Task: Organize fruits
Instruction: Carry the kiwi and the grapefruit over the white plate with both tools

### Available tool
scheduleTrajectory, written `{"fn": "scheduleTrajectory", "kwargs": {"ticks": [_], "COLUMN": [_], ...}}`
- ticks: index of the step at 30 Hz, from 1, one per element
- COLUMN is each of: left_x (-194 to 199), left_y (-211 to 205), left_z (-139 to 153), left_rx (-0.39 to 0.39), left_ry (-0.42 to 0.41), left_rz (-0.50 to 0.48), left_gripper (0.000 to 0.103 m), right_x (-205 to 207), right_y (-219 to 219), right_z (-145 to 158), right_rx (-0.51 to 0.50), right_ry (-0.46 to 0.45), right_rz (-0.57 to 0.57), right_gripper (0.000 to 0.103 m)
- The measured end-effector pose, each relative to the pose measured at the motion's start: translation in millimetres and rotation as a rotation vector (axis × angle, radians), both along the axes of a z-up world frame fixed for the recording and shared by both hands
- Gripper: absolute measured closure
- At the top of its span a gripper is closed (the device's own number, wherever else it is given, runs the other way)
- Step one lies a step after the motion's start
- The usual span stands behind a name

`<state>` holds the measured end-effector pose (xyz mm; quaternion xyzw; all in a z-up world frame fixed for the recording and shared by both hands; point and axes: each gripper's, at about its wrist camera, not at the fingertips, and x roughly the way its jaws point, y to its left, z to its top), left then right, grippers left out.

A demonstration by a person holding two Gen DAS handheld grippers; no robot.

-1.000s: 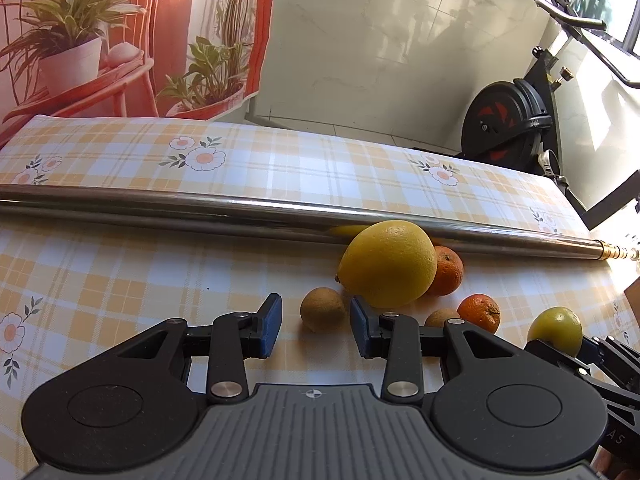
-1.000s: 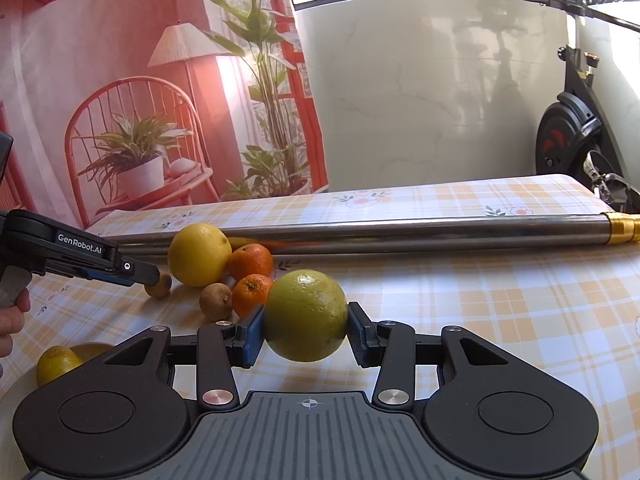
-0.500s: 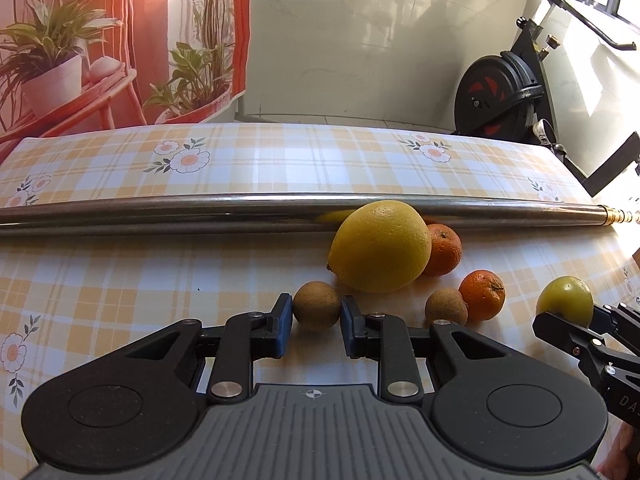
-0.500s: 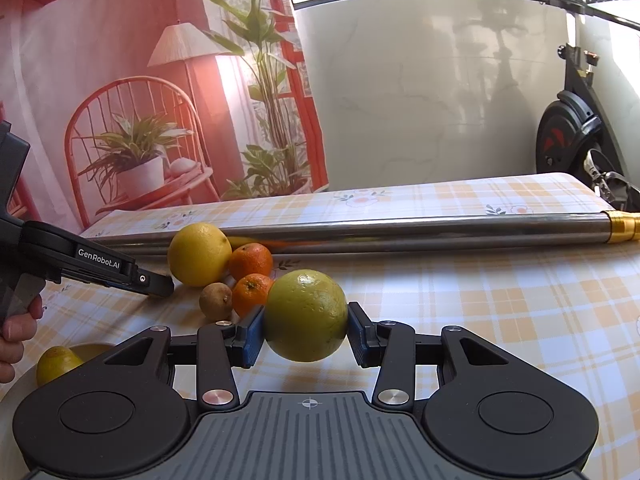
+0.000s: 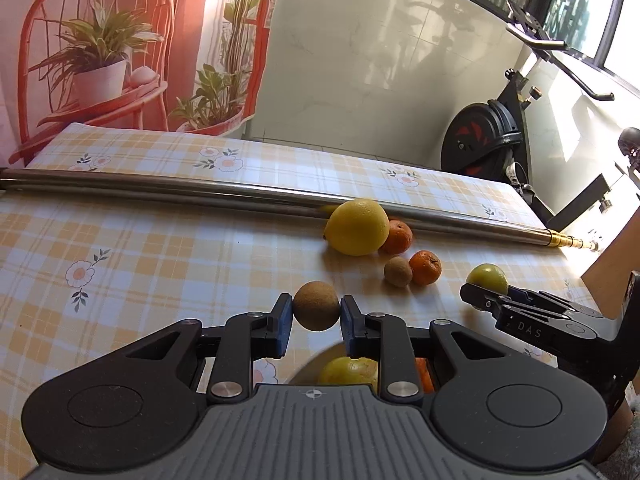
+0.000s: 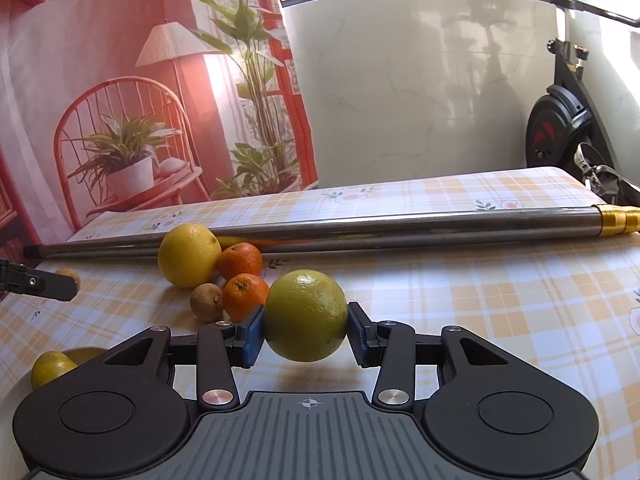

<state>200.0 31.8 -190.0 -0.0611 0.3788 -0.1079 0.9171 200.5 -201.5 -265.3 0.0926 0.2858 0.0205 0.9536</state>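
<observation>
Risk sits mostly with the two round fruits now carried in the air, read from the left of the frames to the right. In the lower centre of the left wrist view the left gripper [image 5: 316,316] pinches a small brown kiwi [image 5: 316,306] between its blue pads, clear of the checked tablecloth [image 5: 140,248]; the fruit is round and held only at its sides, so a jolt could squeeze it out and send it rolling toward the table edge. Just below it, partly hidden by the gripper body, a plate [image 5: 308,368] already holds a yellow-green citrus [image 5: 350,372], and a careless drop there might knock that fruit off. Further right in that view lie a big yellow citrus [image 5: 357,227], two mandarins [image 5: 426,267] and a second kiwi [image 5: 398,271], resting near the steel pole [image 5: 160,186]; any bump would scatter them. At the right edge, and in the centre of the right wrist view, the right gripper [image 6: 306,330] clamps a large green orange [image 6: 306,315] above the cloth. Its pads touch only a narrow band of a heavy, smooth ball, so slipping looks the likelier failure there, and the two tools converging on one plate could collide.
</observation>
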Motion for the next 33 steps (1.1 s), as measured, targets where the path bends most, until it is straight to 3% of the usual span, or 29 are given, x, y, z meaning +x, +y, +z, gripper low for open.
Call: {"fn": "scheduleTrajectory", "kwargs": {"ticks": [7,15,33], "left_x": [-31,-46,-55], "left_y": [0,5,1], "left_z": [4,-13,-29], "left_rx": [0.020,0.009,0.077], "left_ry": [-0.039,-0.016,-0.017], "left_rz": [-0.048,-0.069,-0.119], "left_gripper": [0.076,0.076,0.076], "right_x": [-16,-52,-83], "right_y": [4,38,105], "right_z": [15,50,56], "right_rx": [0.040,0.023,-0.026], "right_ry": [0.012,-0.009,0.079], "right_rz": [-0.005,0.075,0.234], "right_gripper": [0.063,0.064,0.064]}}
